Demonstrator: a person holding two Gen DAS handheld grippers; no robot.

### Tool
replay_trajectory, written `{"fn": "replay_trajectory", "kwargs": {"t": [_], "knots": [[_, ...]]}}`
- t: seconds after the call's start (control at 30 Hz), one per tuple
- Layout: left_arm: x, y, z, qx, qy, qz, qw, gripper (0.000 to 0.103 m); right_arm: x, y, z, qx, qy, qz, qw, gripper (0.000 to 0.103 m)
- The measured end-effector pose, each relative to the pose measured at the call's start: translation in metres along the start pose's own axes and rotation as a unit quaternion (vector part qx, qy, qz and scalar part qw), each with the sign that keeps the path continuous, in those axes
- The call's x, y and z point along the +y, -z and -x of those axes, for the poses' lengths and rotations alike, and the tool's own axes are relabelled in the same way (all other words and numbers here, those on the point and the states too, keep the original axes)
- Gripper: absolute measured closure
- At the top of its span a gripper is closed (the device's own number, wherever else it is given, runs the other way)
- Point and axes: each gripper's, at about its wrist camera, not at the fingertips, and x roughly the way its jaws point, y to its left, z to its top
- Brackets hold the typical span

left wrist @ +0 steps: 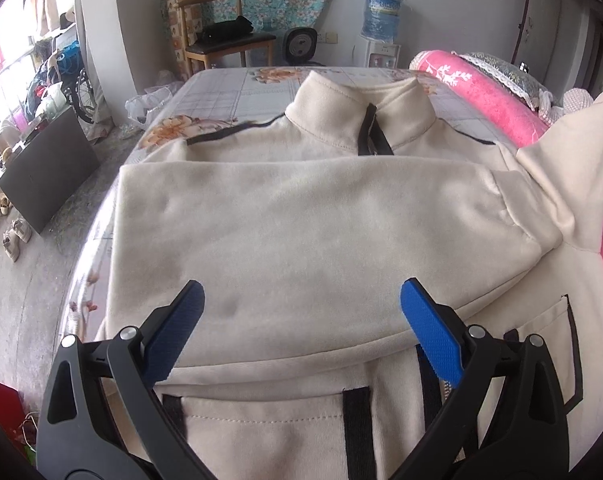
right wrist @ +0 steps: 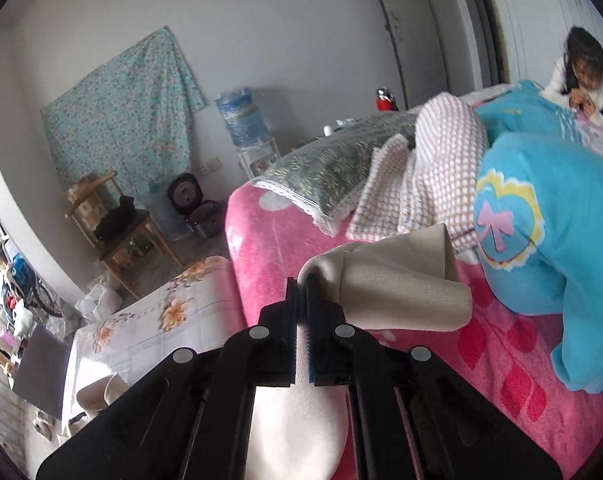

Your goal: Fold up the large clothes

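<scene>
A cream zip-up jacket [left wrist: 301, 220] with black trim lies flat on the floral bed sheet [left wrist: 221, 92], collar at the far end. One sleeve is folded across its chest. My left gripper [left wrist: 301, 300] is open and empty, hovering just above the jacket's middle. The other sleeve [left wrist: 573, 168] is lifted up at the right edge. My right gripper [right wrist: 301, 280] is shut on that cream sleeve [right wrist: 389, 284] and holds it raised above the pink blanket [right wrist: 501, 352].
A pink blanket roll [left wrist: 481, 92] and pillows lie right of the jacket. A blue quilt [right wrist: 541, 208] and a person [right wrist: 585, 76] are at the far right. A wooden chair [left wrist: 221, 36], a water dispenser [left wrist: 381, 28] and a dark board [left wrist: 45, 172] stand beyond the bed.
</scene>
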Motion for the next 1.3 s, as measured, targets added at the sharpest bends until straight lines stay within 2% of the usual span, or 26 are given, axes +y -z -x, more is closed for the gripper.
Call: {"fn": "replay_trajectory", "kwargs": {"t": [0.1, 0.17, 0.23, 0.37, 0.5, 0.63, 0.7, 0.8, 0.9, 0.97, 1.0, 1.03, 1.07, 1.1, 1.17, 1.23, 1.3], "knots": [[0.013, -0.003, 0.015, -0.011, -0.004, 0.013, 0.9998, 0.008, 0.034, -0.001, 0.021, -0.013, -0.013, 0.036, 0.999, 0.099], [0.022, -0.002, 0.018, -0.009, -0.007, 0.02, 0.9997, 0.013, 0.058, 0.0, 0.032, -0.02, -0.022, 0.058, 0.998, 0.099], [0.034, 0.001, 0.014, 0.008, -0.009, 0.029, 0.9995, 0.027, 0.082, 0.002, 0.042, -0.025, -0.034, 0.076, 0.996, 0.099], [0.058, 0.011, 0.001, 0.045, 0.001, 0.051, 0.9977, 0.042, 0.124, 0.012, 0.06, -0.032, -0.068, 0.101, 0.992, 0.099], [0.071, 0.019, -0.005, 0.058, 0.011, 0.058, 0.9965, 0.059, 0.172, 0.03, 0.072, -0.03, -0.109, 0.125, 0.986, 0.099], [0.077, 0.023, -0.007, 0.062, 0.021, 0.067, 0.9956, 0.073, 0.22, 0.06, 0.081, -0.014, -0.154, 0.153, 0.976, 0.099], [0.079, 0.025, -0.007, 0.064, 0.022, 0.069, 0.9953, 0.076, 0.243, 0.081, 0.086, -0.003, -0.173, 0.17, 0.97, 0.099], [0.082, 0.028, -0.006, 0.067, 0.024, 0.075, 0.9947, 0.08, 0.271, 0.122, 0.088, 0.023, -0.203, 0.197, 0.959, 0.099], [0.084, 0.03, -0.008, 0.069, 0.026, 0.082, 0.9939, 0.081, 0.29, 0.173, 0.082, 0.069, -0.226, 0.226, 0.945, 0.098], [0.084, 0.032, -0.007, 0.067, 0.025, 0.081, 0.9941, 0.081, 0.298, 0.212, 0.072, 0.123, -0.248, 0.241, 0.93, 0.092], [0.084, 0.032, -0.007, 0.067, 0.025, 0.08, 0.9942, 0.081, 0.299, 0.231, 0.068, 0.151, -0.256, 0.246, 0.922, 0.077], [0.084, 0.032, -0.006, 0.067, 0.024, 0.078, 0.9944, 0.081, 0.299, 0.248, 0.064, 0.178, -0.264, 0.251, 0.914, 0.059], [0.084, 0.032, -0.006, 0.067, 0.024, 0.078, 0.9944, 0.081, 0.298, 0.263, 0.062, 0.198, -0.27, 0.257, 0.907, 0.052], [0.084, 0.033, -0.006, 0.068, 0.025, 0.077, 0.9944, 0.081, 0.296, 0.276, 0.063, 0.21, -0.273, 0.265, 0.901, 0.047], [0.085, 0.033, -0.005, 0.068, 0.025, 0.077, 0.9944, 0.081, 0.289, 0.295, 0.069, 0.219, -0.277, 0.283, 0.892, 0.044], [0.084, 0.033, -0.005, 0.069, 0.024, 0.076, 0.9944, 0.081, 0.276, 0.304, 0.077, 0.223, -0.275, 0.292, 0.888, 0.038], [0.085, 0.033, -0.005, 0.068, 0.024, 0.077, 0.9944, 0.081, 0.26, 0.307, 0.089, 0.224, -0.279, 0.293, 0.886, 0.036]]}}
